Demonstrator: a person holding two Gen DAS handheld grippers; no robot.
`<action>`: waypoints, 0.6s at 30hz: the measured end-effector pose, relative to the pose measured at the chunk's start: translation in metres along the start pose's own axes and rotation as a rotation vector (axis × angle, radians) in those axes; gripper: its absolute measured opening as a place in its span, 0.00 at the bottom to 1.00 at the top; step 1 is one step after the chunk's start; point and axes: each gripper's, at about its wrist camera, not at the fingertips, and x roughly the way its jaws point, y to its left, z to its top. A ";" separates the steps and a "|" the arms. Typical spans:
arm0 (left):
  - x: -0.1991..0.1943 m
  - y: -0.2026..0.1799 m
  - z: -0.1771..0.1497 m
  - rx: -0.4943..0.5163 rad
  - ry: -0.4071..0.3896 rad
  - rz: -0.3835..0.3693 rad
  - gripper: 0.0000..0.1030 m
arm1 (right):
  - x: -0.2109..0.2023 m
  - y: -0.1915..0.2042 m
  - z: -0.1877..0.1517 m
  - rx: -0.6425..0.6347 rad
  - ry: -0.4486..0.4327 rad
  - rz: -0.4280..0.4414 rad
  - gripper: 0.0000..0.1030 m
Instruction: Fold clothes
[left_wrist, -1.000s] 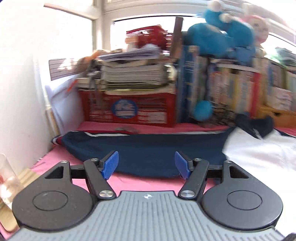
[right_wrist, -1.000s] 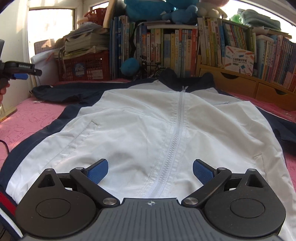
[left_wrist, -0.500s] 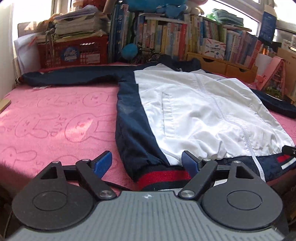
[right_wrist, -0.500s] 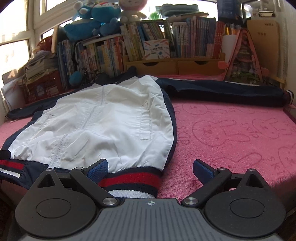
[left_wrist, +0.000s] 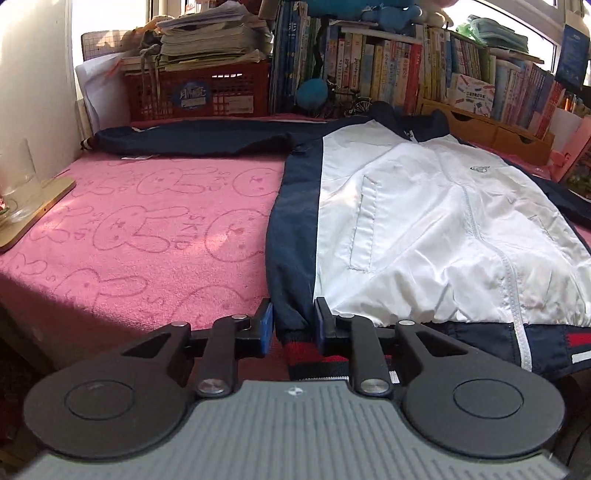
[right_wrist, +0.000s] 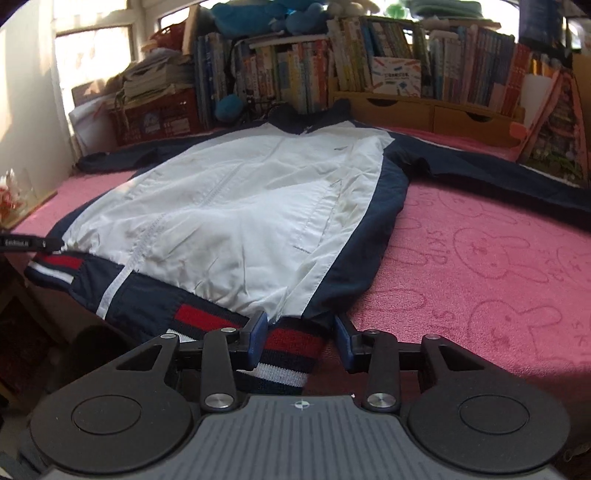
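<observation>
Left wrist: jacket hem hidden behind jaws.

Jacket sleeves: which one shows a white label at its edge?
The left sleeve, stretched toward the red crate; a white label pokes out beneath it. The right sleeve shows none.

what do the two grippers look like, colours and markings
Both match: the left gripper and right gripper have matte black linkage arms with silver pivot screws, blue pads on the fingers, round black discs, and a ribbed grey body with a small round emblem.
</observation>
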 end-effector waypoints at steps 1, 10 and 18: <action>-0.003 0.002 0.001 -0.004 -0.004 0.003 0.24 | -0.007 -0.003 0.003 -0.012 -0.024 0.011 0.40; 0.043 -0.050 0.055 0.158 -0.146 -0.048 0.45 | 0.032 -0.060 0.094 0.130 -0.230 0.001 0.64; 0.139 -0.086 0.032 0.204 0.027 -0.043 0.45 | 0.200 -0.064 0.174 0.075 -0.054 -0.005 0.60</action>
